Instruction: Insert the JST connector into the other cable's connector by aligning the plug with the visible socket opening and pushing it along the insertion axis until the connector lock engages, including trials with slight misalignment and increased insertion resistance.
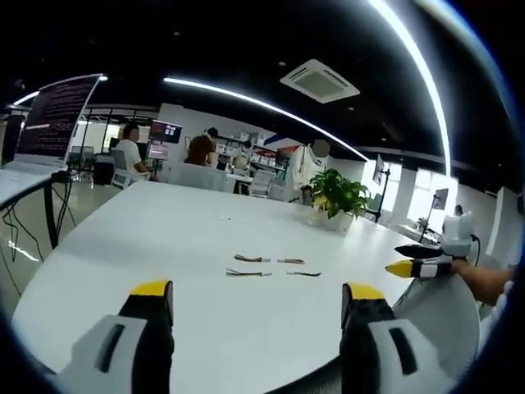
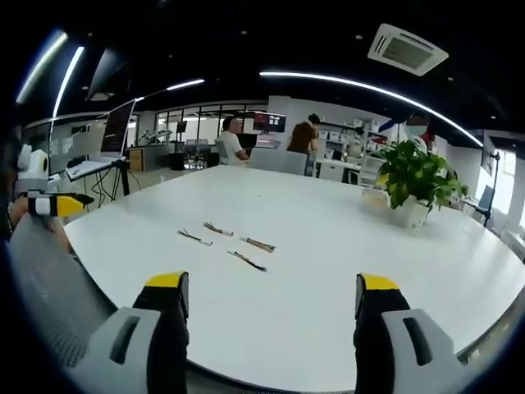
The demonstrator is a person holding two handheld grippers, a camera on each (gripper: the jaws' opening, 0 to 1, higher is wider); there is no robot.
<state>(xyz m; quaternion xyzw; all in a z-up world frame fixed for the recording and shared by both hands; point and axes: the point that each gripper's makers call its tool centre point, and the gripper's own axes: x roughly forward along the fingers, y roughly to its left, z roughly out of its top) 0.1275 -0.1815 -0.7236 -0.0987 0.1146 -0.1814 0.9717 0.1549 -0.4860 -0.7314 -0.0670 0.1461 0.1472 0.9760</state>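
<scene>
White table point(image 1: 205, 246), broad, rounded edge, smooth matte top with a soft sheen; it spans the middle of both views.

Potted plant point(image 2: 414, 176), leafy green, in a pale pot near the table's far edge, right of centre in the right gripper view; in the left gripper view it sits right of centre point(image 1: 336, 197).

Left gripper point(image 1: 258, 308): two blocky grey-and-black jaws with yellow tips, rising from the bottom of the left gripper view. Jaws stand wide apart, nothing between them.

Right gripper point(image 2: 271, 295): same build, bottom of the right gripper view, jaws wide apart, holding nothing. It also appears at the right edge of the left gripper view point(image 1: 418, 261), yellow tip pointing left, a hand behind it.

Laptop point(image 1: 53, 119) on a stand, upper left of the left gripper view, screen lit with lines of text.

Cables with JST connectors point(image 1: 267, 265): four short thin pieces lying flat on the tabletop, centre of the left gripper view, close together but apart from one another; in the right gripper view they lie left of centre point(image 2: 230, 242). Connector ends too small to make out.
</scene>
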